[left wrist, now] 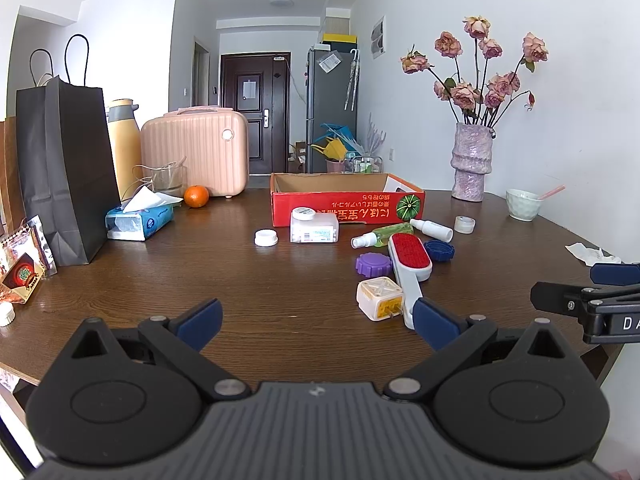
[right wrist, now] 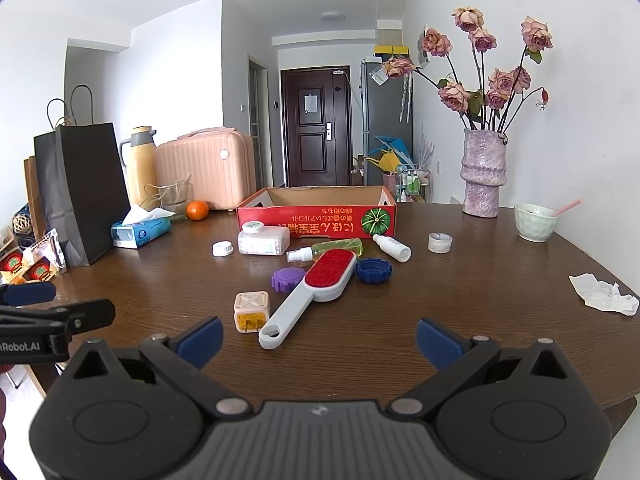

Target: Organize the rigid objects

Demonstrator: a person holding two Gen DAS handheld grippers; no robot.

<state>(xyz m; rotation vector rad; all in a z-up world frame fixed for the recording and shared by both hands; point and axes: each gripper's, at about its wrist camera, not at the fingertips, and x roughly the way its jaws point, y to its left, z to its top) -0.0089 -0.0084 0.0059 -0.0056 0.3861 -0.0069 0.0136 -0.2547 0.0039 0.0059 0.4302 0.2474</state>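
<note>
A red cardboard box (right wrist: pixel 316 216) printed with upside-down Japanese characters and a green pumpkin emblem sits open at the far middle of a dark wooden table (right wrist: pixel 480 300), with small household items scattered just in front of it. Nearest the box lie a white pill bottle (right wrist: pixel 263 240) with a printed label too small to read, a loose white cap (right wrist: pixel 222 248), a green spray bottle (right wrist: pixel 326 250) and a small white bottle (right wrist: pixel 392 247). Closer in, a lint brush (right wrist: pixel 310 290) with a red pad and grey handle lies between a purple ridged lid (right wrist: pixel 287 279) and a blue ridged lid (right wrist: pixel 373 270), beside a cream-and-yellow plug adapter (right wrist: pixel 251 311). The right gripper (right wrist: pixel 318 342) hangs above the near table edge, blue-padded jaws spread wide, gripping nothing. The left gripper (left wrist: pixel 316 326) is likewise spread wide and empty, its right pad in line with the brush handle's end; its side reads "Robot.AI" in the right wrist view. A vase of dried roses (right wrist: pixel 483 172), a black paper bag (right wrist: pixel 82 196) and an orange (right wrist: pixel 197 210) ring the clutter.
</note>
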